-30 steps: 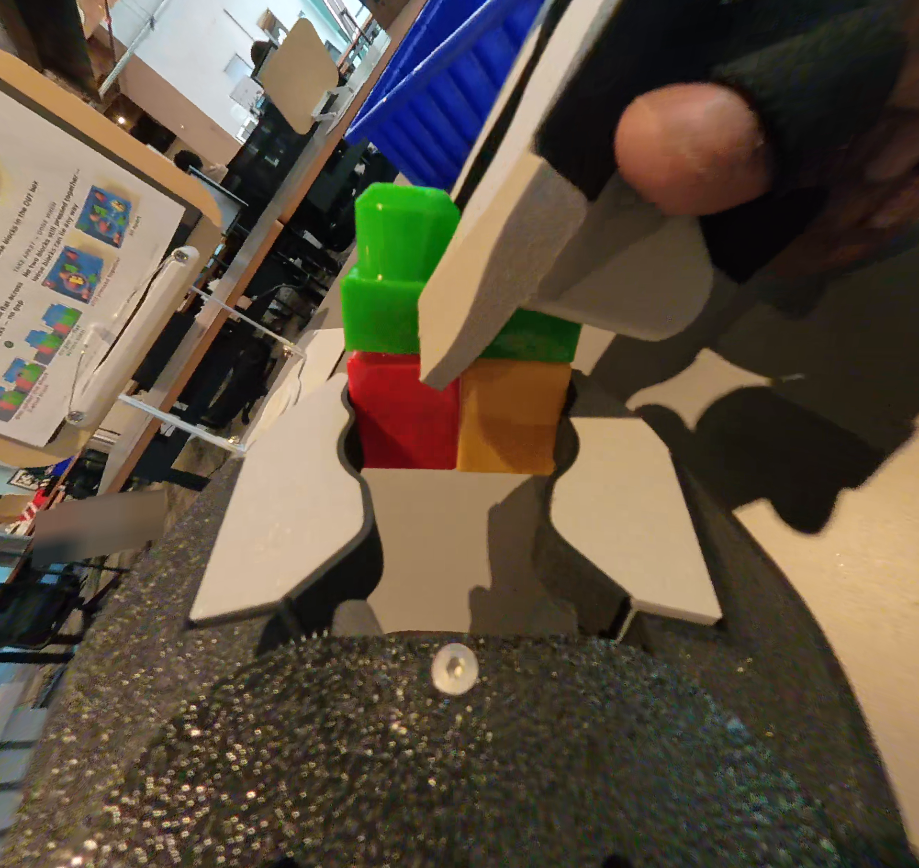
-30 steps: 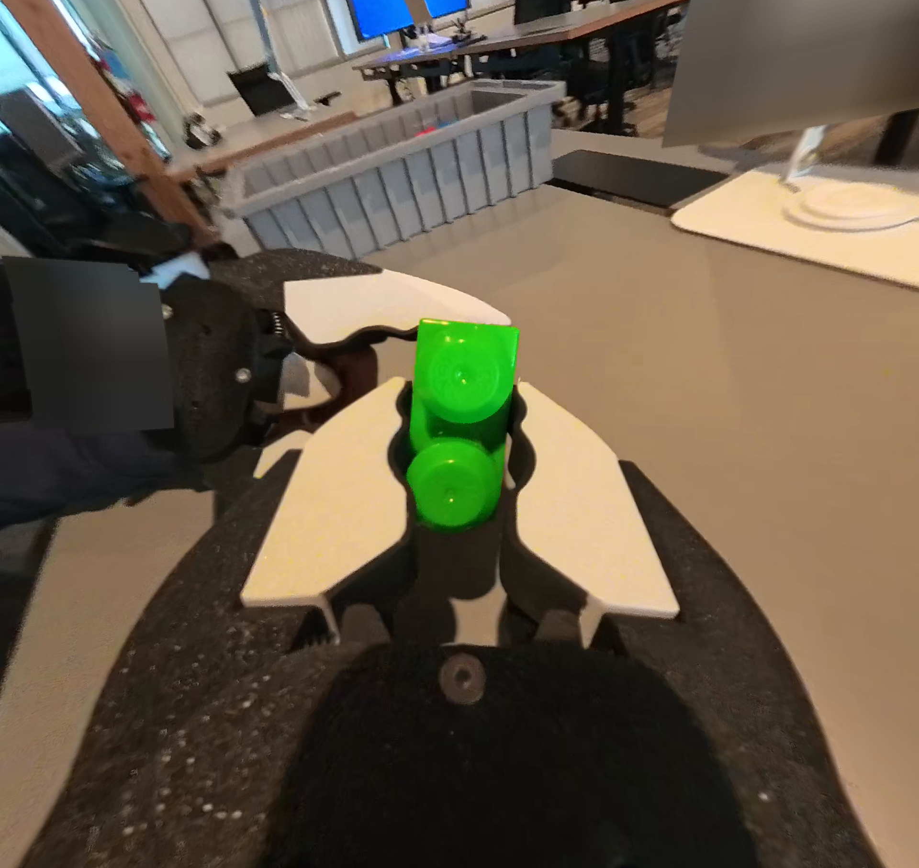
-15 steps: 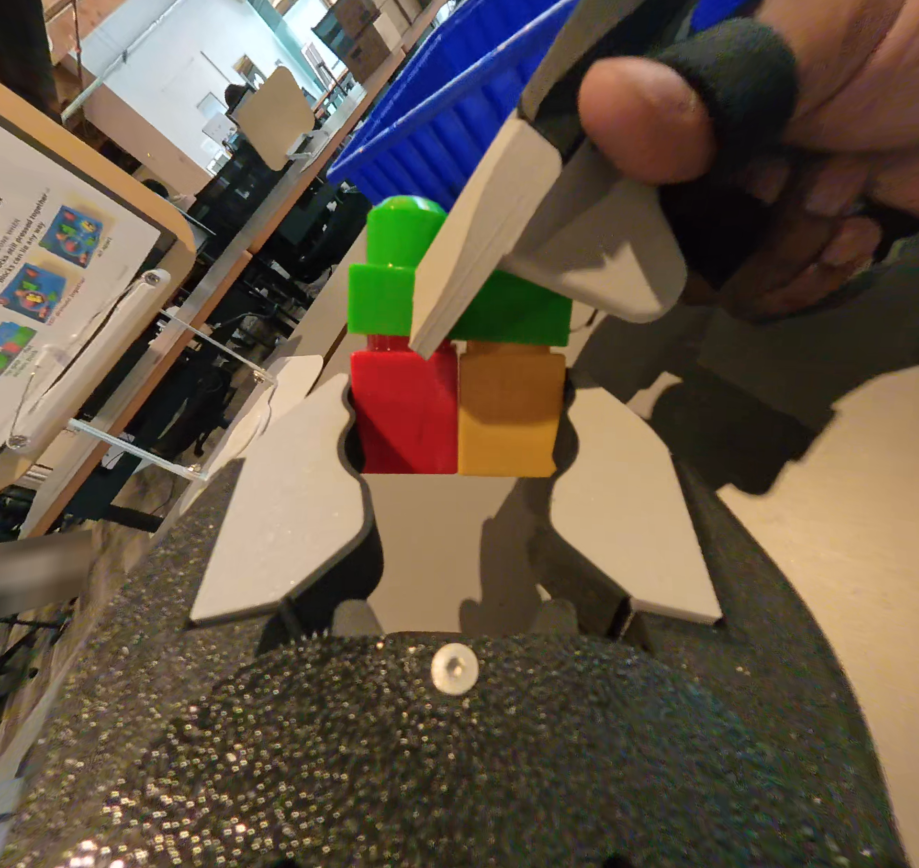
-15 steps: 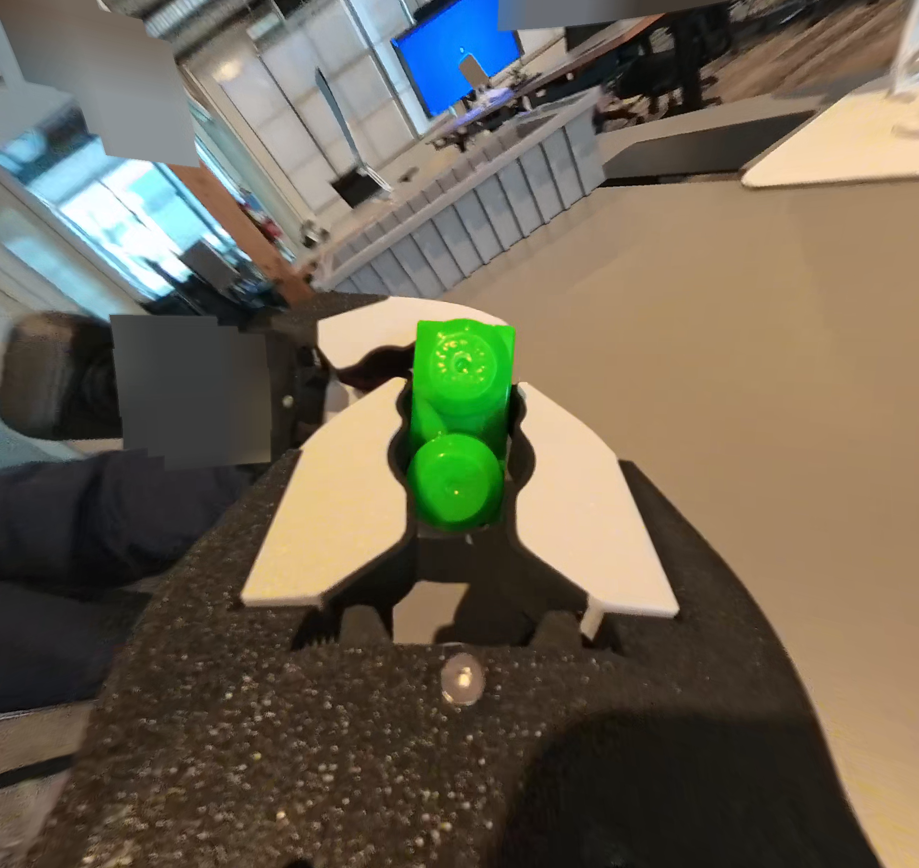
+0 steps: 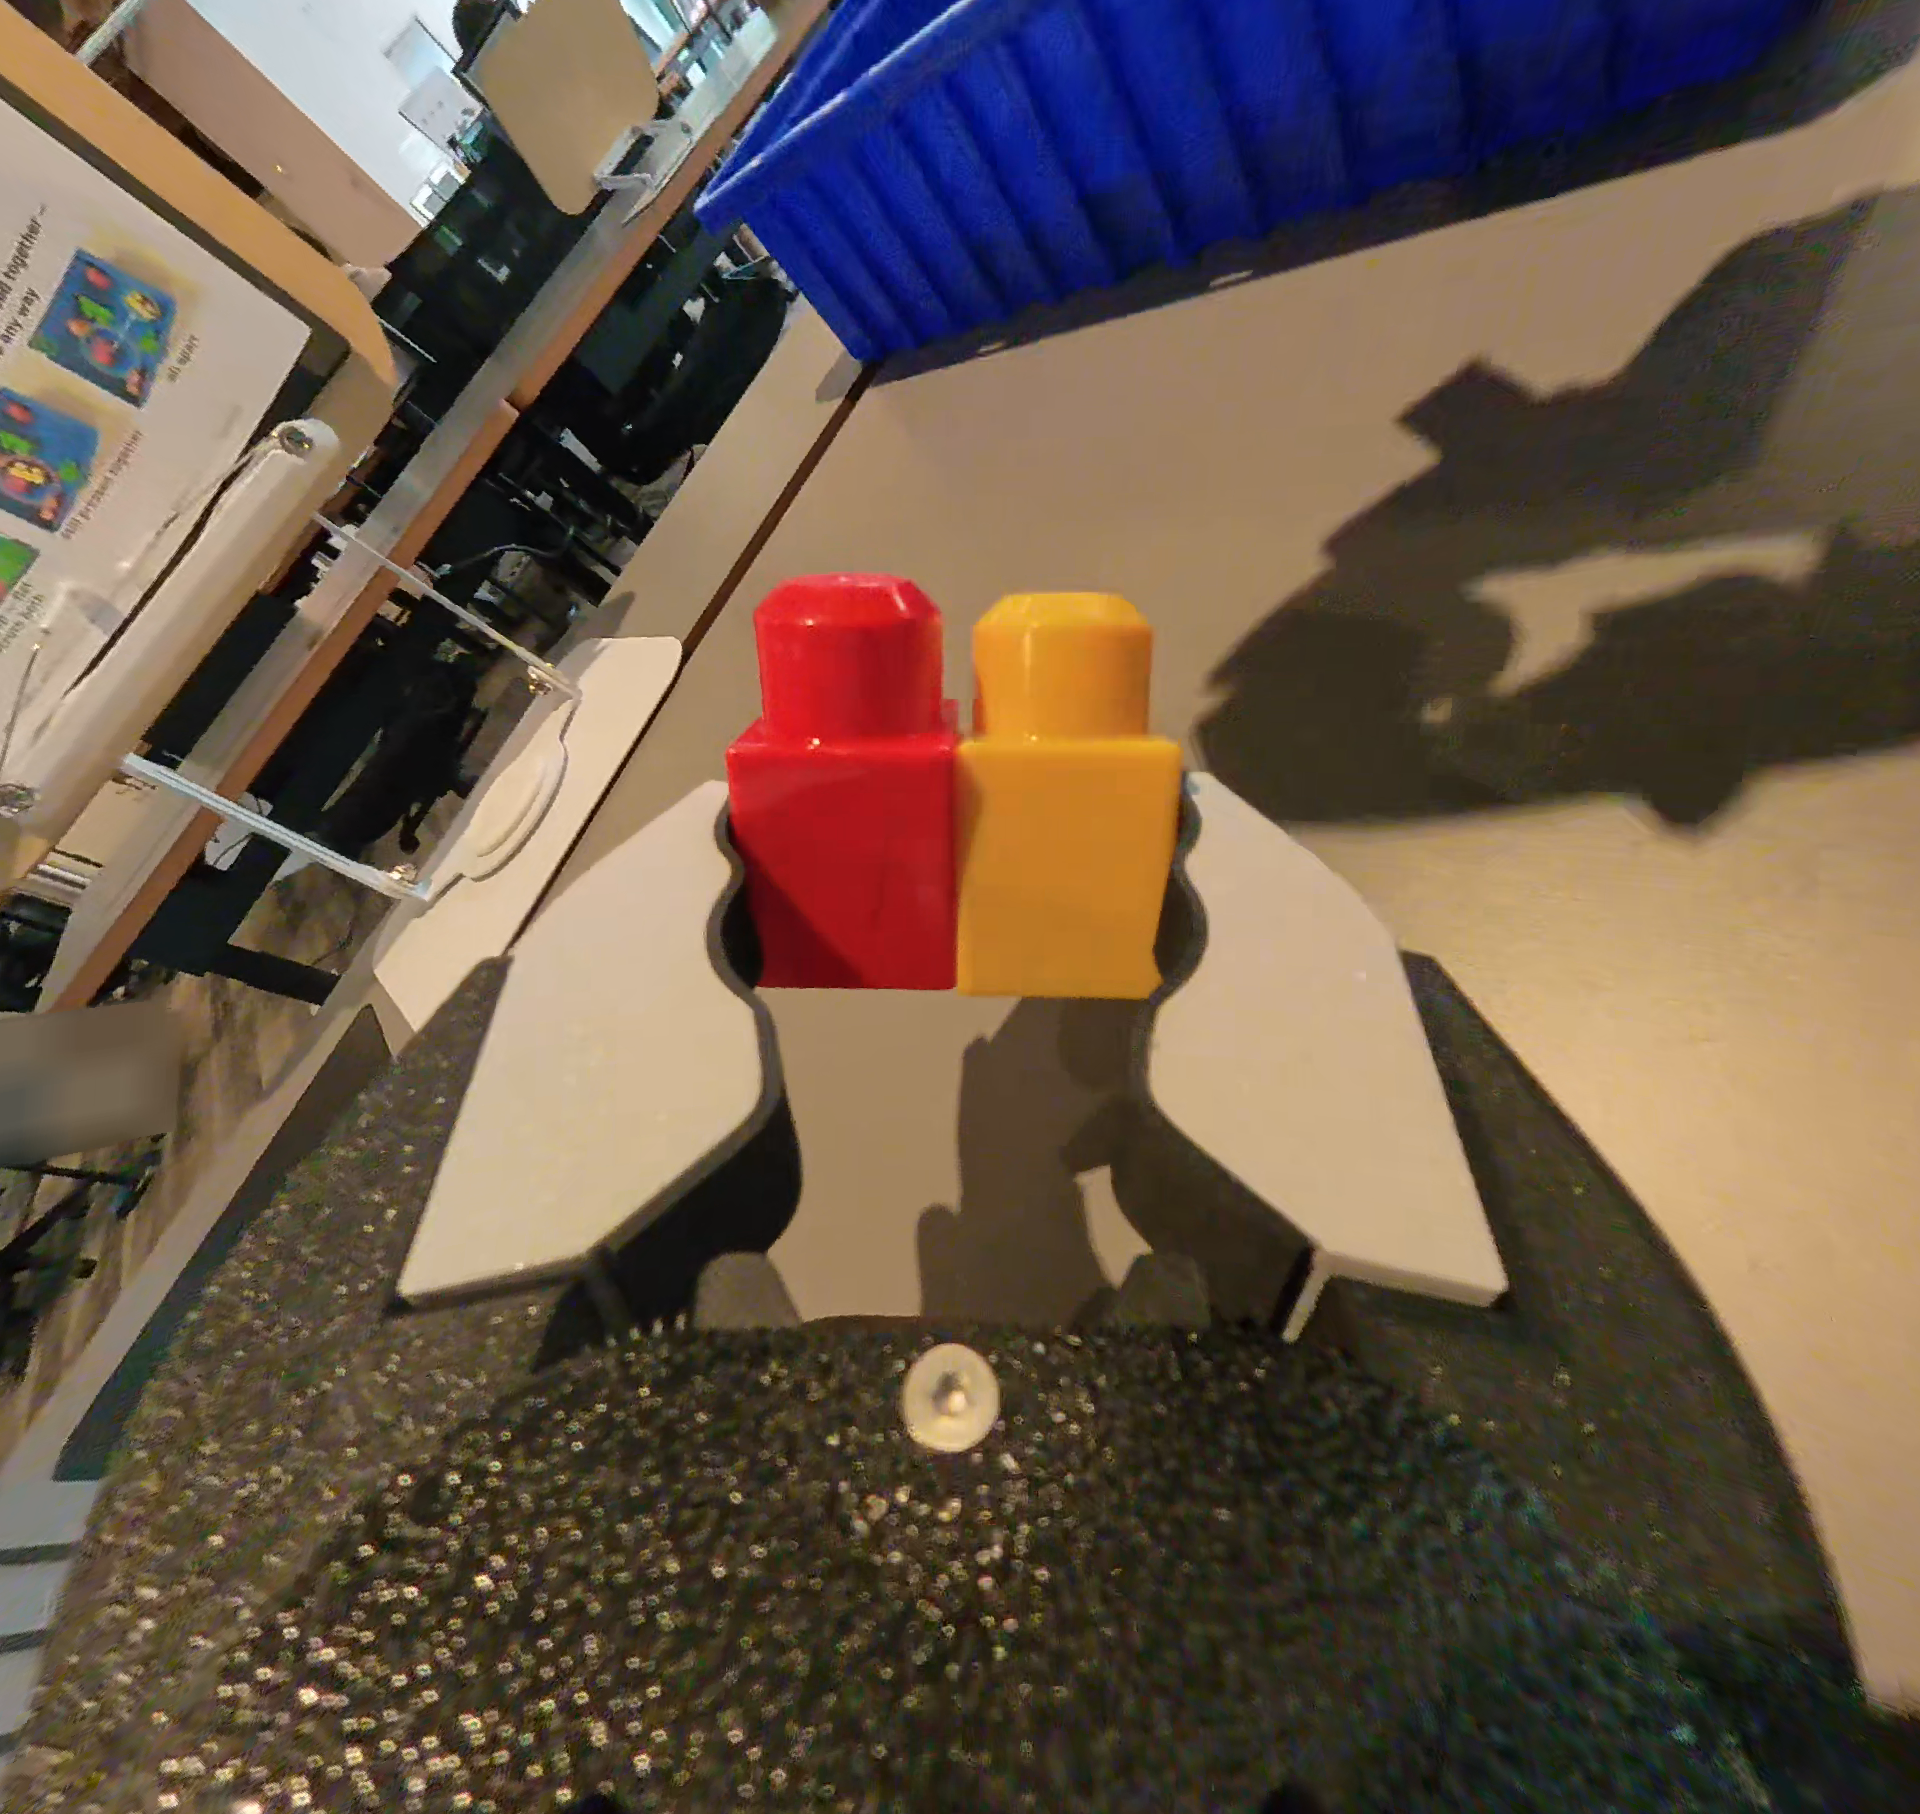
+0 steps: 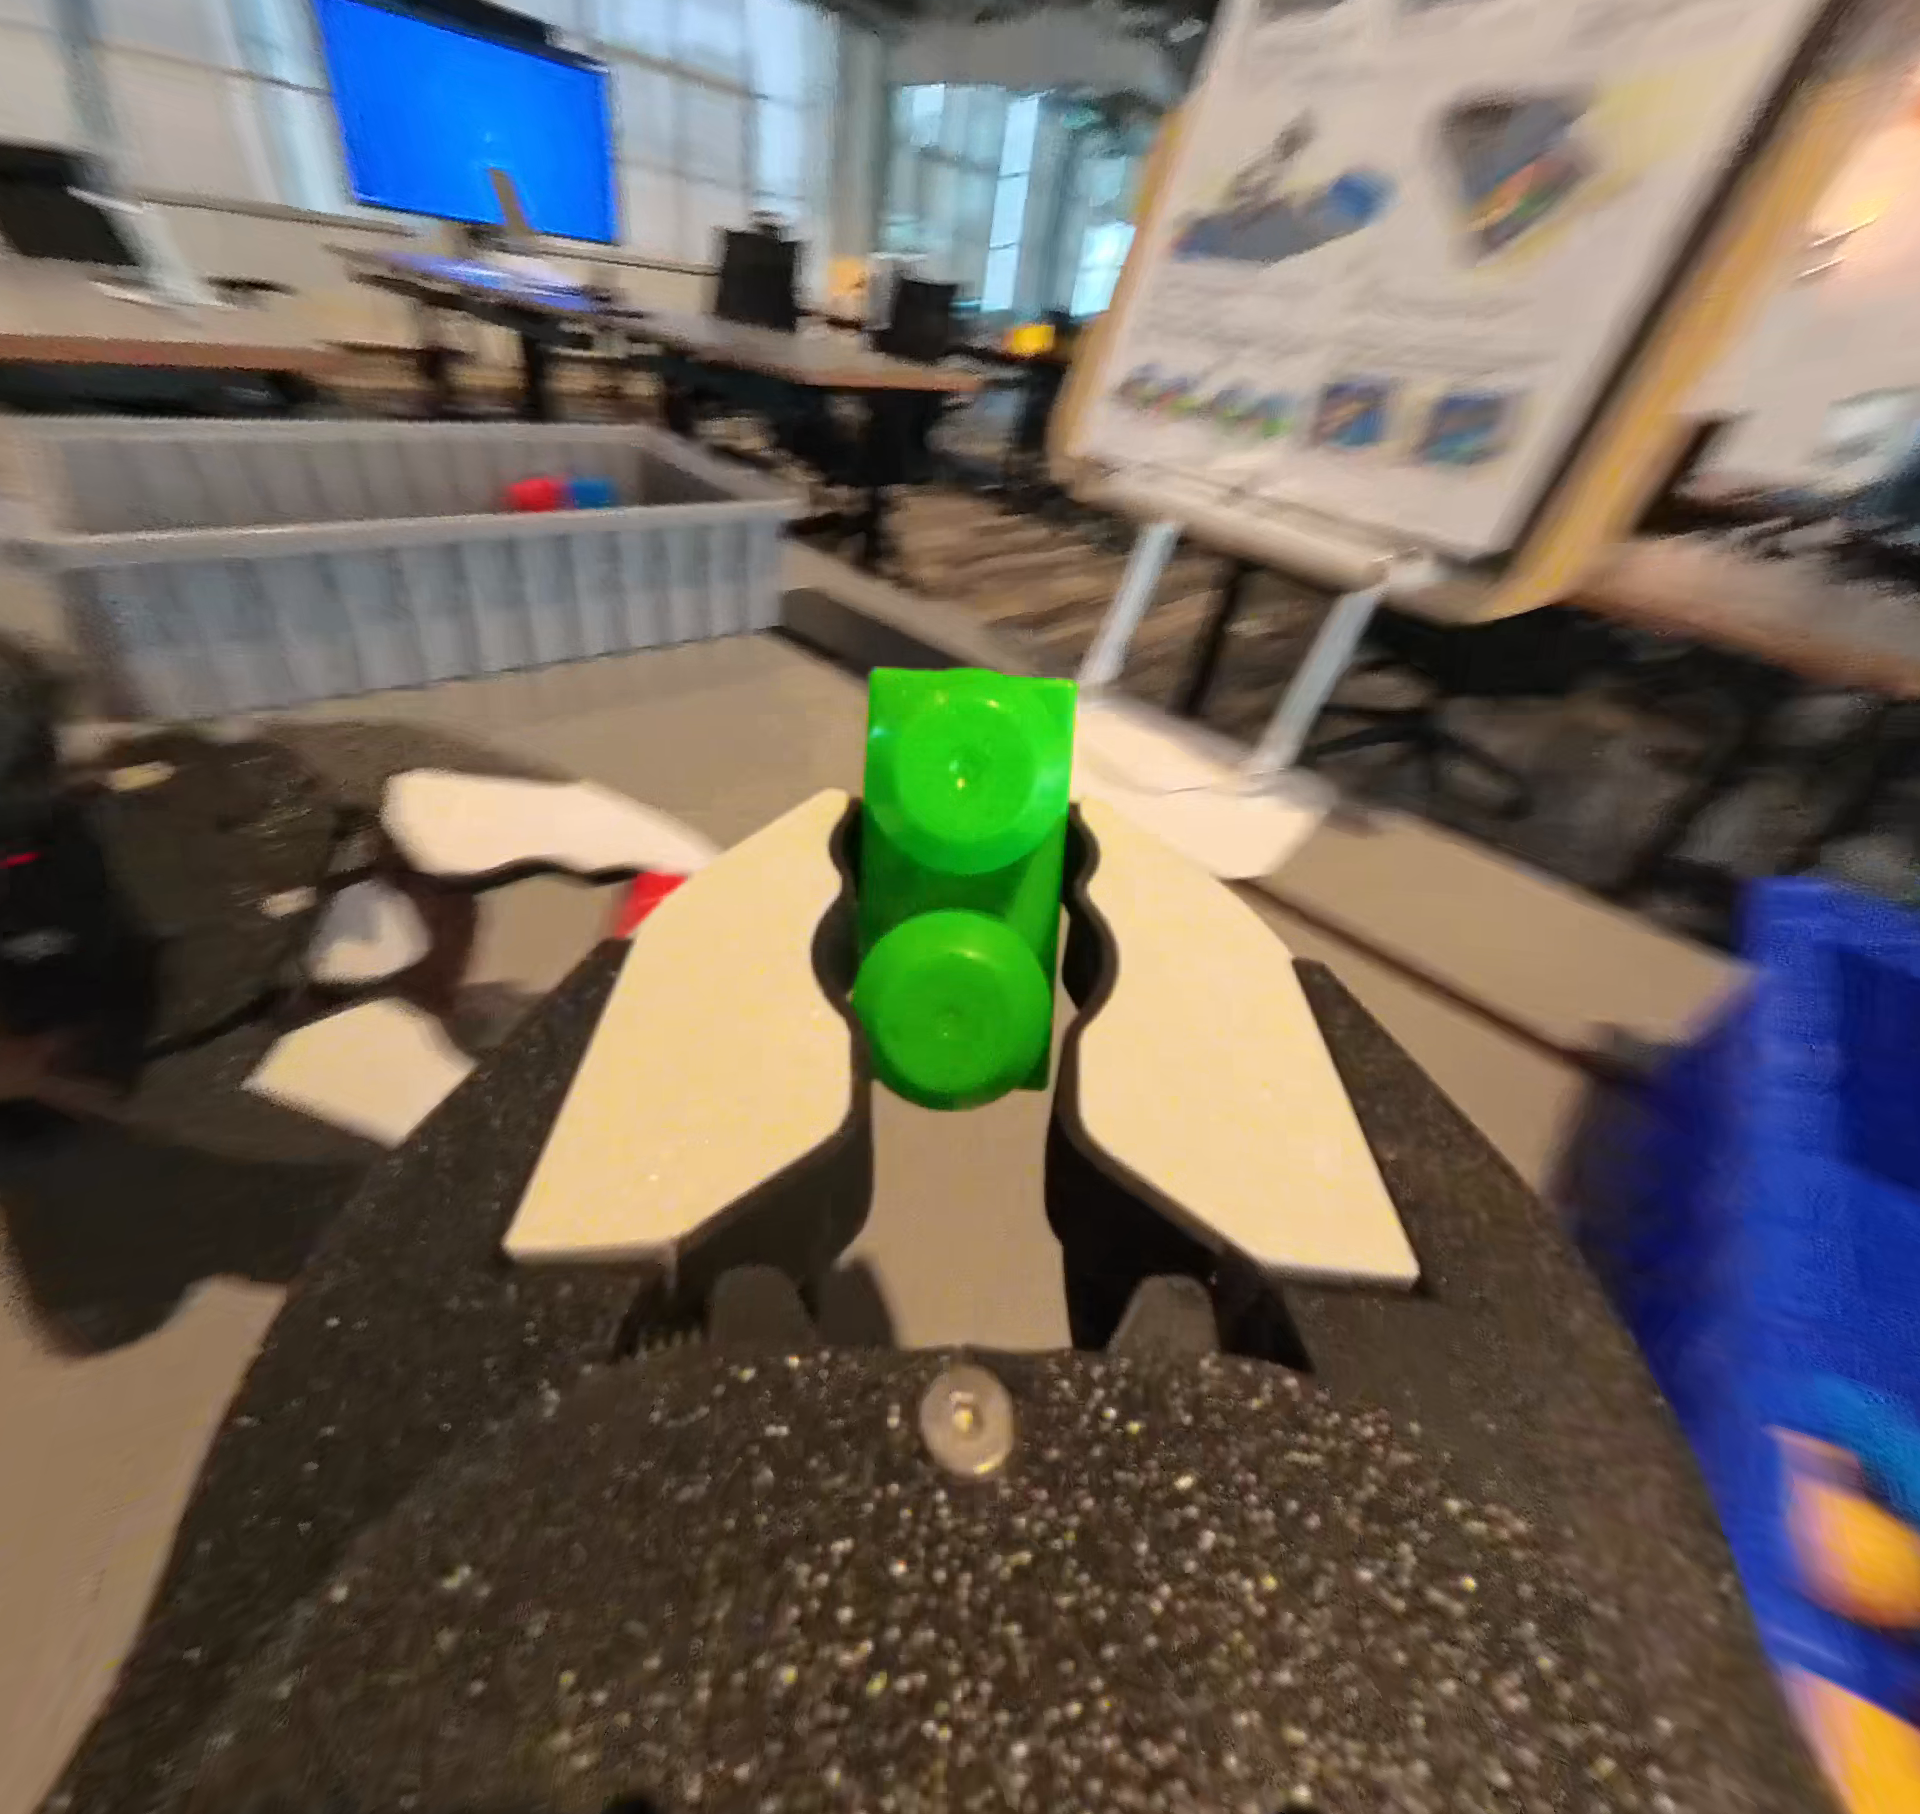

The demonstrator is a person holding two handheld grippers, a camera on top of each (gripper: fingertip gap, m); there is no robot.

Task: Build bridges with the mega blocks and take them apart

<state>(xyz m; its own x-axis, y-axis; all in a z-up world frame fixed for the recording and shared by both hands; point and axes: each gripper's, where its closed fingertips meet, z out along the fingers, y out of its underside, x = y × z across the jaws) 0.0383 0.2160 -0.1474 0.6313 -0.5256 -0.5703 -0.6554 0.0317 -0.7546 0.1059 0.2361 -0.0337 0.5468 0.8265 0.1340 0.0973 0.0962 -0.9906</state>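
Note:
My left gripper (image 5: 954, 881) is shut on a red block (image 5: 847, 829) and an orange block (image 5: 1062, 829) that stand side by side, studs up, on the beige table (image 5: 1558, 985). My right gripper (image 6: 961, 891) is shut on a green two-stud block (image 6: 961, 881) and holds it in the air, apart from the other two. The left gripper (image 6: 436, 881) also shows at the left of the right wrist view, with a bit of the red block (image 6: 646, 900) beside it.
A blue bin (image 5: 1247, 102) stands behind the blocks; it also shows at the right of the right wrist view (image 6: 1787, 1193). A grey bin (image 6: 395, 559) with red and blue blocks stands farther back. An instruction board on a stand (image 6: 1403, 237) is at the table's edge. Tip to tip, the grippers are about 12 cm apart.
The right gripper has pulled the green block up off the red and orange blocks and swung away with it. The left gripper still holds the red and orange pair.

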